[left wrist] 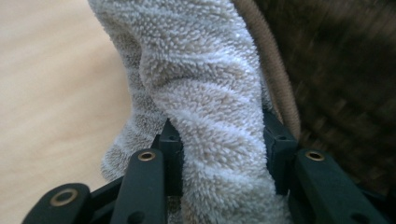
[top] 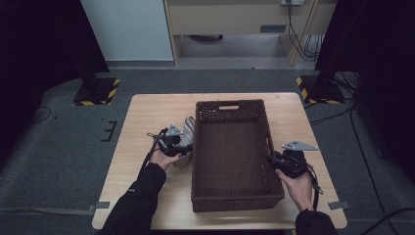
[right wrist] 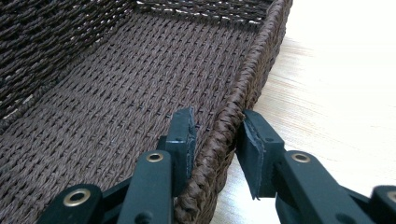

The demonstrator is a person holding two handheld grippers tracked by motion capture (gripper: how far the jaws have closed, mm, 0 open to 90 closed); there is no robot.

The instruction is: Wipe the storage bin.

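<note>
A beige fluffy towel [top: 187, 128] lies bunched on the wooden table, against the left wall of a dark brown woven basket [top: 230, 105]. My left gripper [top: 184, 147] is shut on the towel [left wrist: 210, 84], its two pads pressing into the folds from both sides, right next to the basket wall [left wrist: 345, 70]. My right gripper [top: 270, 159] sits at the basket's right side. Its jaws straddle the right rim [right wrist: 261, 51], one pad inside the basket and one outside, closed on the woven wall. Nothing lies in the basket.
The light wooden table [top: 147, 112] has bare surface left of the towel and right of the basket [right wrist: 336, 102]. Grey carpet surrounds the table. Black stands with yellow-striped bases [top: 98, 90] stand at the far left and far right.
</note>
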